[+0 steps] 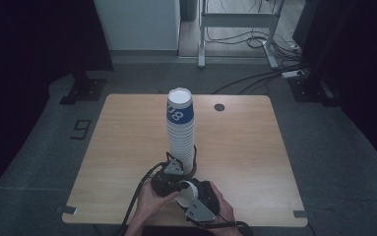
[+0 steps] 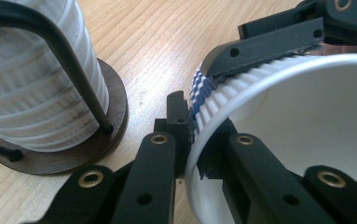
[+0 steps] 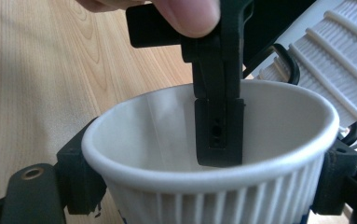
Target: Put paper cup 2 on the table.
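At about 6 o'clock on the counter [image 1: 127, 147], nearest the person, both tools meet on one white ribbed paper cup [image 1: 188, 192]. The right tool [image 1: 196, 194] spans the cup's outside, its jaws closed against opposite sides of the ribbed wall just under the rim, probably to steady it. The left tool [image 1: 176, 172] pinches the rim [image 2: 199, 140], one jaw inside the cup and one outside, closed on the wall. That two-handed hold looks meant to pull this cup free of another nested in it, or to pass it across; I cannot tell which. Just beyond, toward 12 o'clock, a tall stack of cups [image 1: 180, 128] stands upright in a wire holder [image 2: 73, 60] on a round dark base [image 2: 106, 135], kept close at hand.
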